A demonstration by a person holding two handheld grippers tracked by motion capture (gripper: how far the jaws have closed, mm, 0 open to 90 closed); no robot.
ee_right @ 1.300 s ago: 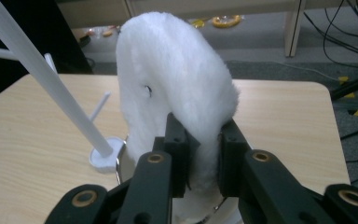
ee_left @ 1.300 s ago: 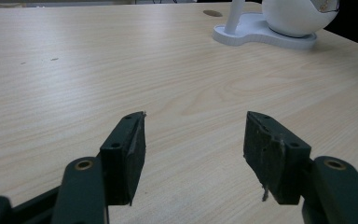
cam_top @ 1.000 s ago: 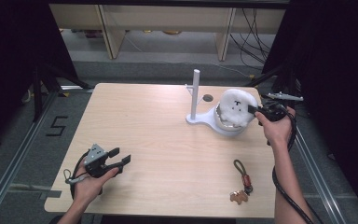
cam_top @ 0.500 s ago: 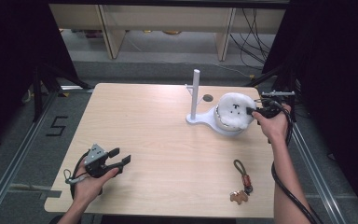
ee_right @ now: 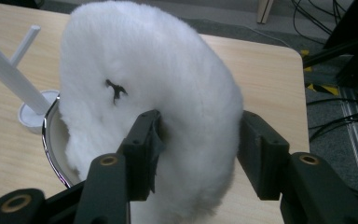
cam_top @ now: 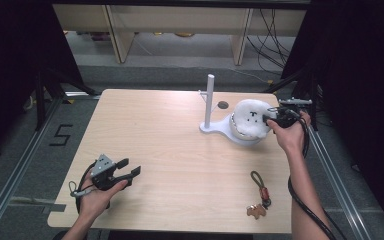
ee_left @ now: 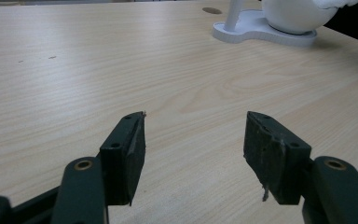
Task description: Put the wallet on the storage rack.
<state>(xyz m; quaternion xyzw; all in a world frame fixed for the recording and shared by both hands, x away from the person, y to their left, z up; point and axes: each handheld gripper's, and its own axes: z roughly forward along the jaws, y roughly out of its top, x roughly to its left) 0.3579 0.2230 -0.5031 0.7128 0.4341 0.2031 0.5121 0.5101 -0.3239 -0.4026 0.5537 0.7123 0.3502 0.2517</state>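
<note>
A white fluffy plush (cam_top: 250,120) with a small black mark on it sits on a round, metal-rimmed part (ee_right: 50,140) of a white stand base (cam_top: 215,129) at the table's right rear. A thin white post (cam_top: 210,97) rises from that base. My right gripper (cam_top: 269,119) comes at the plush from the right. In the right gripper view its jaws (ee_right: 198,144) press into the plush (ee_right: 158,79) on both sides. My left gripper (cam_top: 130,169) rests at the front left, and the left gripper view shows it (ee_left: 193,140) open over bare wood.
A keychain with a dark loop and a tan tag (cam_top: 260,195) lies near the front right edge. A small dark round spot (cam_top: 223,105) marks the table behind the post. The right gripper's cable hangs off the right edge. Shelving and cables stand beyond the table.
The right hand has edged slightly to the left against the plush. The left gripper has not moved.
</note>
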